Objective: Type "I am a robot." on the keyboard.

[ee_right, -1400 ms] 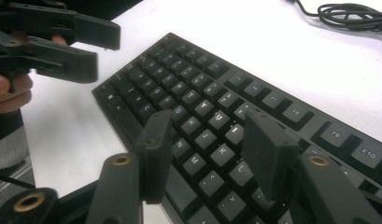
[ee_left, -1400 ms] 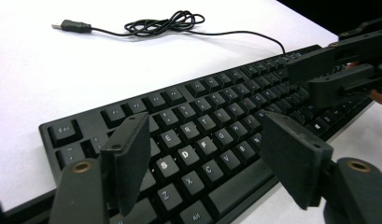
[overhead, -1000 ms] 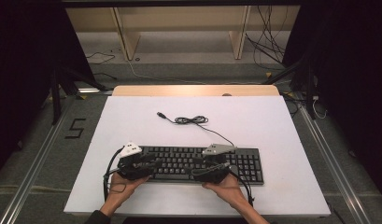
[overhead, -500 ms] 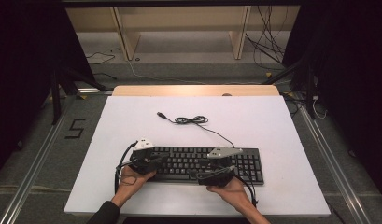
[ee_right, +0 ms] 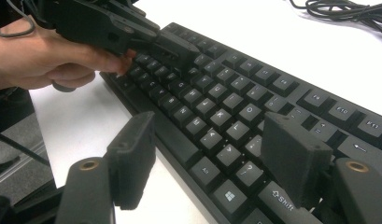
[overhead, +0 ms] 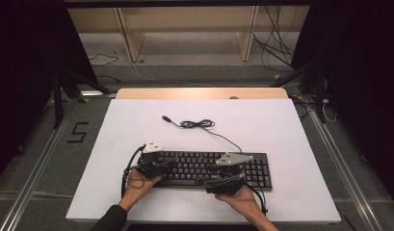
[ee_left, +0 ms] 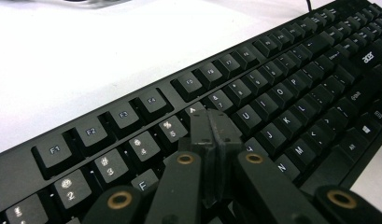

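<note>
Since a second earlier, left gripper [ee_left: 212, 128] had moved rightward over the keyboard [overhead: 204, 168] at the table's near edge and closed empty on the number row, right gripper [ee_right: 216, 154] opening wide; pressed tips risked striking neighbouring keys.

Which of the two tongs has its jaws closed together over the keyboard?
The left tongs: their jaws are pressed together, tips on the keyboard near the 6 key. The right tongs stand wide apart above the bottom key rows.

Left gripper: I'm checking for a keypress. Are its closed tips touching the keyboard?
Touching: left gripper view shows the left gripper tips closed, resting on the keyboard keys.
</note>
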